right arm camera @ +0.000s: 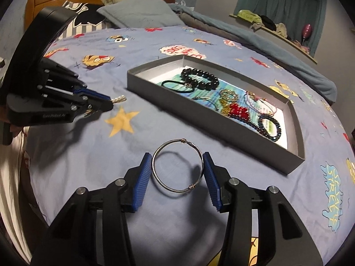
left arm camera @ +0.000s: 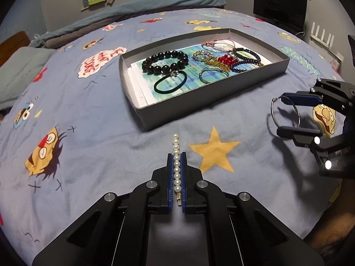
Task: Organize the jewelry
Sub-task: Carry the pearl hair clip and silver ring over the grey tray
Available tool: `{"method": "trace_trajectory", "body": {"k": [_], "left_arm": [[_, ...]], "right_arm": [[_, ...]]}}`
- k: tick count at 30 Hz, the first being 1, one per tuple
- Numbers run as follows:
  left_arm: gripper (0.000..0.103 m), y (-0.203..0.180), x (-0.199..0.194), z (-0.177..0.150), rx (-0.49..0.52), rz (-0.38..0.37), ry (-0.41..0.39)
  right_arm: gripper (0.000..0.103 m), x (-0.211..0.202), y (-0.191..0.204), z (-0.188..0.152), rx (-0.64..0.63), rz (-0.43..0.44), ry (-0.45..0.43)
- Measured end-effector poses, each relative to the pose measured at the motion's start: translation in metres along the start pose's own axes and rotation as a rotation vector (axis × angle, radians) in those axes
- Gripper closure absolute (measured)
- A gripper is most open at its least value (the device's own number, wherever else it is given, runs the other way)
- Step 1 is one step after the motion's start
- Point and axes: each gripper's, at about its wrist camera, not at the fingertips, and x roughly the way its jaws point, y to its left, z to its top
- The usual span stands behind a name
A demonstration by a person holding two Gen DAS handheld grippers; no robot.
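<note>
"GenRobot.AI" marks the left gripper; the bedsheet reads "SESAME STREET".

White pearl clip, silver bangle, grey tray, blue cartoon-print bedspread

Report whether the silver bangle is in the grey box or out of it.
Out. The silver bangle sits between the right gripper pads over the bedspread, apart from the grey box.
</note>
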Motion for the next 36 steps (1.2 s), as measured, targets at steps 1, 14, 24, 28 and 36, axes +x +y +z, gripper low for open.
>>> {"method": "trace_trajectory", "body": {"k": [1, 14, 24, 28, 36], "left_arm": [[0.097, 0.000, -0.001, 0.000, -0.001, -0.001, -0.005], [0.097, -0.006, -0.019, 0.012, 0.011, -0.010, -0.080], [0.097, 0.007, -0.035, 0.034, -0.039, -0.058, -0.157], [0.097, 0.019, -0.032, 0.049, -0.081, -0.076, -0.177], [0.097, 0.038, -0.006, 0.080, -0.148, -0.065, -0.179]], "right_arm": [[0.056, -0.001, -0.001, 0.001, 0.007, -0.001, -0.006], [0.056, -0.017, -0.012, 0.011, 0.065, -0.015, -0.078], [0.056, -0.027, -0.030, 0.024, 0.160, 0.001, -0.128], [0.056, -0.027, -0.037, 0.036, 0.173, -0.030, -0.146], [0.056, 0.001, -0.056, 0.072, 0.220, -0.071, -0.143]]}}
